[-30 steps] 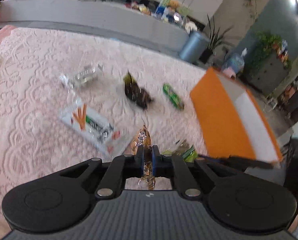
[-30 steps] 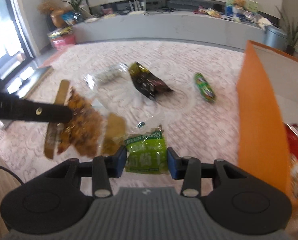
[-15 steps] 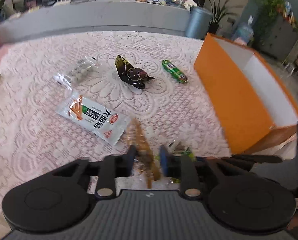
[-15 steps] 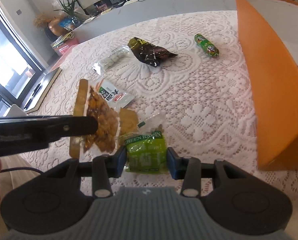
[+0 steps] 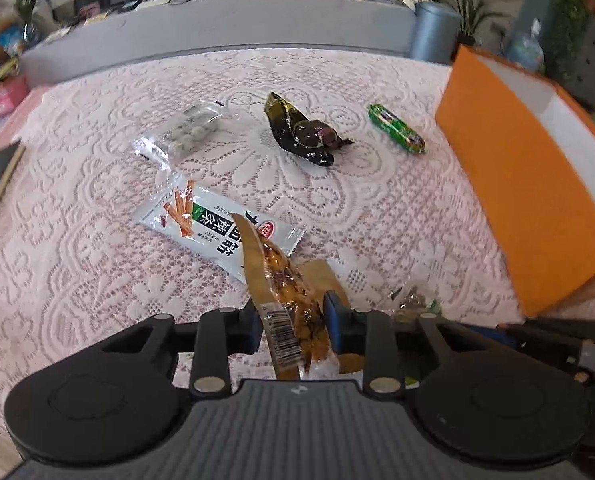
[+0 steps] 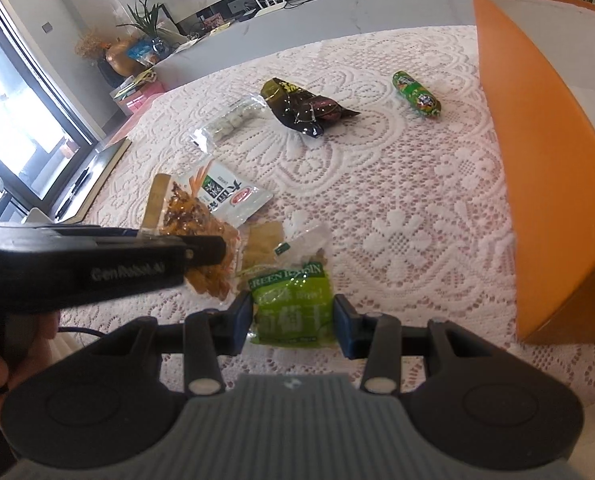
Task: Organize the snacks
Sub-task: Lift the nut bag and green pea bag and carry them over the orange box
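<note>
The tablecloth (image 5: 377, 216) is pale pink lace with a white flower pattern. The box (image 5: 529, 184) on the right is orange outside and white inside. The near packet (image 6: 291, 308) is bright green with white lettering and a clear top. The packet (image 5: 285, 280) to its left is amber and brown with a tan edge and a white barcode label. The flat packet (image 5: 217, 228) behind is white with orange sticks and a green and black panel. The far crumpled packet (image 5: 301, 132) is black with yellow. The small roll (image 5: 395, 128) is green. The far left bag (image 5: 185, 132) is clear, holding pale grey-green balls. Both grippers are black with blue pads (image 6: 343, 320)
</note>
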`<state>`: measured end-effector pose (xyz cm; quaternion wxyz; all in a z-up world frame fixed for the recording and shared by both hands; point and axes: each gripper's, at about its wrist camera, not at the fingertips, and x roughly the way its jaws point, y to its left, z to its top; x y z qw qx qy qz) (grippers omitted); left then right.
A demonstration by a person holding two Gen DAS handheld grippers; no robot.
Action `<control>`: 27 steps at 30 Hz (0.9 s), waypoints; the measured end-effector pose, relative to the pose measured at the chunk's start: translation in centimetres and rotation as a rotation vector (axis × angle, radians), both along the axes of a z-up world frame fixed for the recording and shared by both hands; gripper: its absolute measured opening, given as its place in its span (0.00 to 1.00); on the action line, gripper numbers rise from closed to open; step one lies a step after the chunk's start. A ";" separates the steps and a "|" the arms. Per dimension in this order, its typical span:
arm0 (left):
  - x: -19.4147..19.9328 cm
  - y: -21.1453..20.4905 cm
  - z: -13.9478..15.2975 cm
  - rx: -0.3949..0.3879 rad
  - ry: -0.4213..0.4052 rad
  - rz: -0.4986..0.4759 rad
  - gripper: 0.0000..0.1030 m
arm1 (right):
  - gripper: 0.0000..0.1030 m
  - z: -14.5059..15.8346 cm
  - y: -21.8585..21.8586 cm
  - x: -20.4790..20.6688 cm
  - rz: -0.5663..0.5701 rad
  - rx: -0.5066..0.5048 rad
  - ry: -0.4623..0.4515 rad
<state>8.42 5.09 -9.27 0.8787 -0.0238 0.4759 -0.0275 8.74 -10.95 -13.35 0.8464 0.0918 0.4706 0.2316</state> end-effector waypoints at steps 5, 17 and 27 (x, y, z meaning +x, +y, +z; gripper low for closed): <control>-0.5 0.0 0.9 -0.014 -0.040 0.015 0.27 | 0.40 0.2 0.1 -0.1 0.000 -0.011 -0.003; -2.2 -0.7 6.5 -0.079 -0.177 0.006 0.26 | 0.40 4.9 -2.2 -1.5 -0.061 -0.006 -0.114; -2.4 -4.9 11.6 -0.118 -0.268 -0.103 0.26 | 0.40 11.1 -7.5 -3.3 -0.170 0.013 -0.255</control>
